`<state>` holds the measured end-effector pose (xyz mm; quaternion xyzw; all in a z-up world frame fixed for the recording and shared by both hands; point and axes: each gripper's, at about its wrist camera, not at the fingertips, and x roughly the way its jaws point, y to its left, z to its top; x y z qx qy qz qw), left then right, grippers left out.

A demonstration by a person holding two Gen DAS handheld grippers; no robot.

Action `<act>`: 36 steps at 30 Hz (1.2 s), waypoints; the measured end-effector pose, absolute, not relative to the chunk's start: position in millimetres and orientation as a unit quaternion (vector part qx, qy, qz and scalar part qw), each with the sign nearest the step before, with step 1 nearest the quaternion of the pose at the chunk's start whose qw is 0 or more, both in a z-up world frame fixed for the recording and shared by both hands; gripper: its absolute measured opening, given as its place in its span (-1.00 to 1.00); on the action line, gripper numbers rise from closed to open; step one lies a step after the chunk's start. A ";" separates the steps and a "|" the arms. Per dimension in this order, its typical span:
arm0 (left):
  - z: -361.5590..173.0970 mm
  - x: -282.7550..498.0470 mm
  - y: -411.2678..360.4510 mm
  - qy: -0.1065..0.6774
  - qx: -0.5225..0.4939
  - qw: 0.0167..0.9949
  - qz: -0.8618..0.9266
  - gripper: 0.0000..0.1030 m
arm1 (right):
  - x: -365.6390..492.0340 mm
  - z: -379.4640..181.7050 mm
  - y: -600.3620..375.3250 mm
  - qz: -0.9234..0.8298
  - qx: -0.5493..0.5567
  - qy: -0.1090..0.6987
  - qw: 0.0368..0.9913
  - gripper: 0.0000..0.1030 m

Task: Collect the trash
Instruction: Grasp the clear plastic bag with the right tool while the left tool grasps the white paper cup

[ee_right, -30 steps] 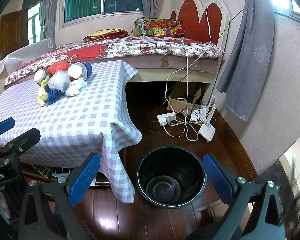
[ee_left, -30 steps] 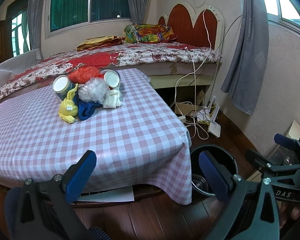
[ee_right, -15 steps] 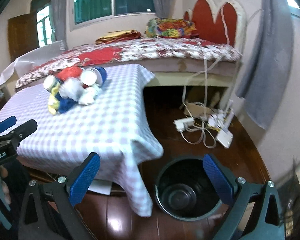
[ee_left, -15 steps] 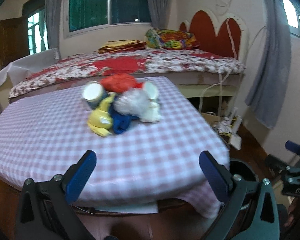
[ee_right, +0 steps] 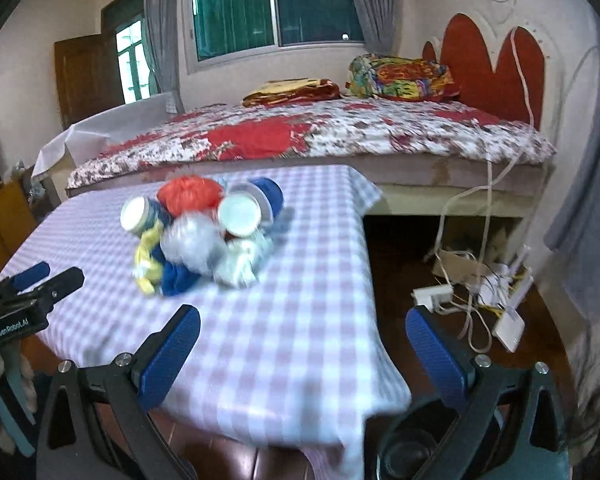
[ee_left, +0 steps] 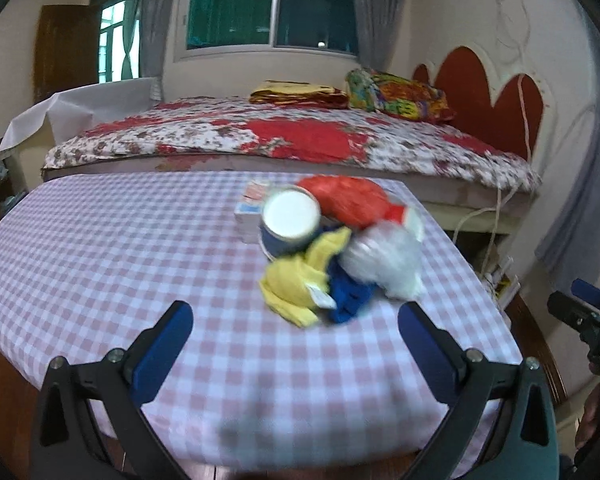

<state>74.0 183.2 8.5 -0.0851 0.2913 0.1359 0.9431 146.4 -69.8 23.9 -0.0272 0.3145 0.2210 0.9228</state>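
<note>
1. My left gripper [ee_left: 296,344] has its jaws spread wide with nothing between them, hovering above the near part of the checked tablecloth [ee_left: 120,248].
2. My right gripper [ee_right: 302,344] is likewise released and empty, over the table's right-hand corner.
3. The trash pile [ee_left: 332,248] lies on the cloth ahead of the left jaws, slightly toward the right finger, apart from both fingertips. From the right wrist it sits ahead and left of the jaws.
4. Pile contents: a paper cup [ee_left: 290,218] on its side, a red bag [ee_left: 348,200], a yellow rag [ee_left: 300,280], a blue cloth [ee_left: 350,300], and a clear crumpled bag [ee_left: 384,260], all touching. Motion blur obscures finer detail.
5. A dark bin [ee_right: 404,448] stands on the floor beneath the right finger of the right gripper, partly hidden by it.
</note>
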 end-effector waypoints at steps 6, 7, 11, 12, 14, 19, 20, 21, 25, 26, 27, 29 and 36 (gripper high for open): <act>7.7 98.4 208.0 0.289 -0.099 0.944 0.125 0.75 | 179.4 19.9 -30.6 0.254 -0.034 0.315 0.914 0.65; 7.4 104.2 210.7 0.288 -0.100 0.944 0.124 0.75 | 183.8 17.1 -24.2 0.265 -0.031 0.319 0.910 0.56; 6.5 114.2 214.8 0.285 -0.101 0.946 0.119 0.73 | 193.3 7.8 7.0 0.292 -0.037 0.322 0.900 0.52; 5.9 114.5 214.7 0.285 -0.101 0.946 0.118 0.73 | 195.9 5.4 16.1 0.299 -0.042 0.322 0.897 0.52; 1.9 118.2 216.3 0.288 -0.104 0.945 0.116 0.73 | 201.5 0.6 33.4 0.308 -0.051 0.322 0.894 0.51; -9.7 121.8 222.8 0.297 -0.114 0.941 0.115 0.73 | 221.3 -10.4 62.3 0.321 -0.047 0.329 0.887 0.43; -11.1 122.5 224.1 0.298 -0.115 0.941 0.115 0.73 | 224.7 -11.5 65.5 0.324 -0.044 0.331 0.885 0.43; -12.2 124.1 225.8 0.299 -0.116 0.940 0.115 0.73 | 229.1 -12.8 69.3 0.331 -0.039 0.334 0.882 0.44; -12.4 131.4 229.4 0.300 -0.118 0.940 0.114 0.73 | 241.7 -19.0 79.6 0.342 -0.031 0.345 0.874 0.32; -12.0 132.9 230.6 0.299 -0.117 0.940 0.115 0.73 | 244.3 -20.5 81.0 0.348 -0.024 0.349 0.870 0.24; -11.9 133.9 232.6 0.298 -0.118 0.940 0.115 0.73 | 246.4 -21.8 82.2 0.353 -0.019 0.353 0.866 0.12; -13.2 134.5 235.0 0.299 -0.122 0.939 0.116 0.71 | 247.8 -22.4 82.8 0.364 -0.010 0.355 0.861 -0.01; -14.0 142.0 232.9 0.301 -0.122 0.939 0.111 0.70 | 238.2 -19.0 82.7 0.394 -0.009 0.345 0.852 -0.62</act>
